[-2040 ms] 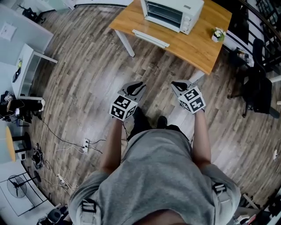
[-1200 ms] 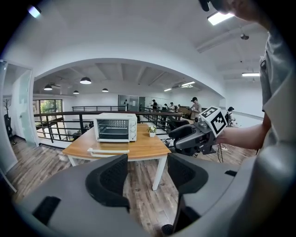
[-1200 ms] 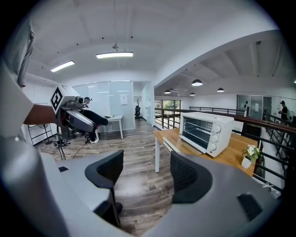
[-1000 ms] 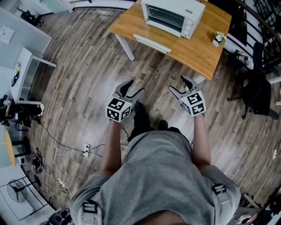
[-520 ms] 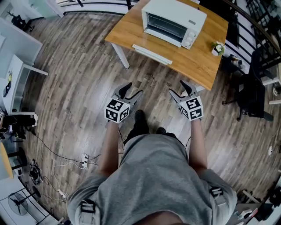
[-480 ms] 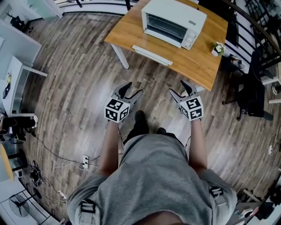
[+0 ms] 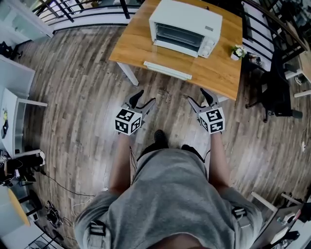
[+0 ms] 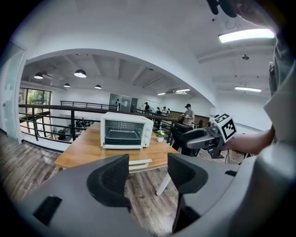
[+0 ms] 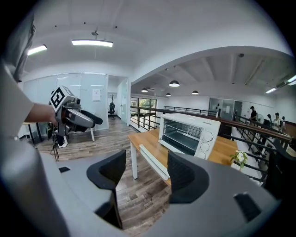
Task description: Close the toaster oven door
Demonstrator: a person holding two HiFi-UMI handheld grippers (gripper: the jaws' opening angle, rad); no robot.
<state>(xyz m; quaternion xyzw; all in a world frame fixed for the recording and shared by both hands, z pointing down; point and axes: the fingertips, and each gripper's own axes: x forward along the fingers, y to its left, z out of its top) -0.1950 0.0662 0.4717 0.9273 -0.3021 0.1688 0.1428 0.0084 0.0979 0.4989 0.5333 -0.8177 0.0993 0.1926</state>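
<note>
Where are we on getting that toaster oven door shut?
Done: nothing yet. The door of the toaster oven lies folded down flat over the table. In hand: only the approach. The left gripper and right gripper hang open and empty above the floor, short of the table. Left: reach the door and swing it up shut.

Grey wood-plank floor point(image 7: 82, 97), black railing point(image 7: 63, 7), wooden table point(image 7: 133, 41), perhaps a dark chair point(image 7: 277, 92).

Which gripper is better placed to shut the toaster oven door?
Left gripper, marginally. It and the right gripper are open, empty, short of the table, but it faces the oven squarely, lowered door lined up between its jaws.
</note>
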